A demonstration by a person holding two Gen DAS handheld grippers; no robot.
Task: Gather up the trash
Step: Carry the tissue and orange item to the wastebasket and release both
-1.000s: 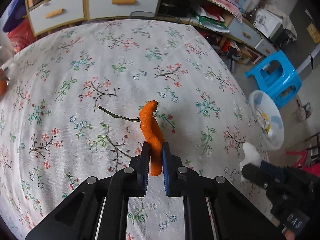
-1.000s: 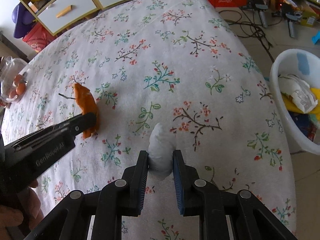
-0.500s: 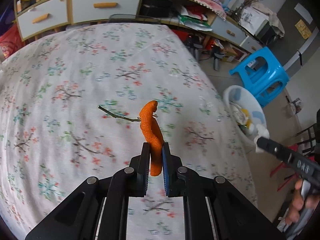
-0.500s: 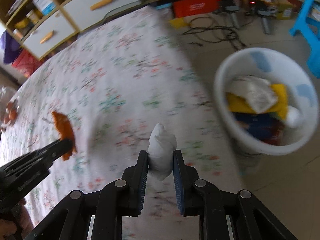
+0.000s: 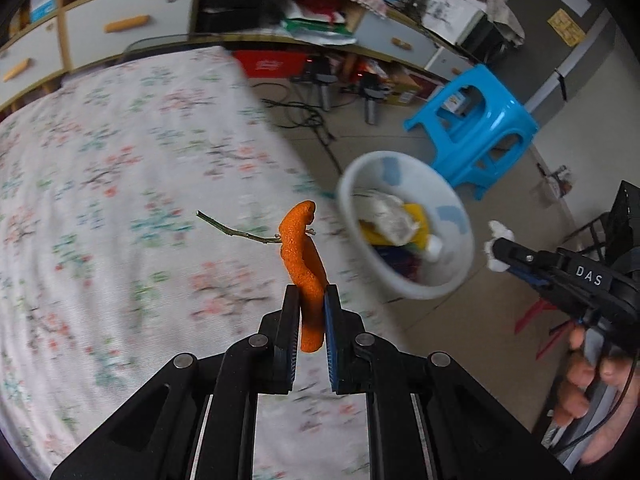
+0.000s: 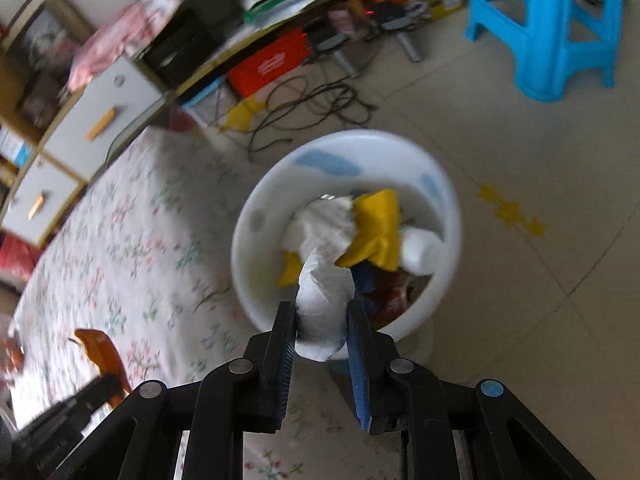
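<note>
while the right gripper (image 6: pixel 322 322) clenches soft, light tissue (image 6: pixel 324 304) above the bin (image 6: pixel 256 216); the left gripper (image 5: pixel 311 312) pinches limp orange peel (image 5: pixel 302 248) low, 1 each.

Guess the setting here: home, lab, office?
Likely a lived-in home room doubling as storage. A table under a floral tablecloth, a white waste bin on the tiled floor, a blue plastic stool and cluttered shelves with drawer cabinets suggest it.

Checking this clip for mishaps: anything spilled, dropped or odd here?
Nothing stands out. The left gripper is shut on the orange peel, the right gripper on the crumpled tissue, and the white bin stands upright with its trash inside.
</note>
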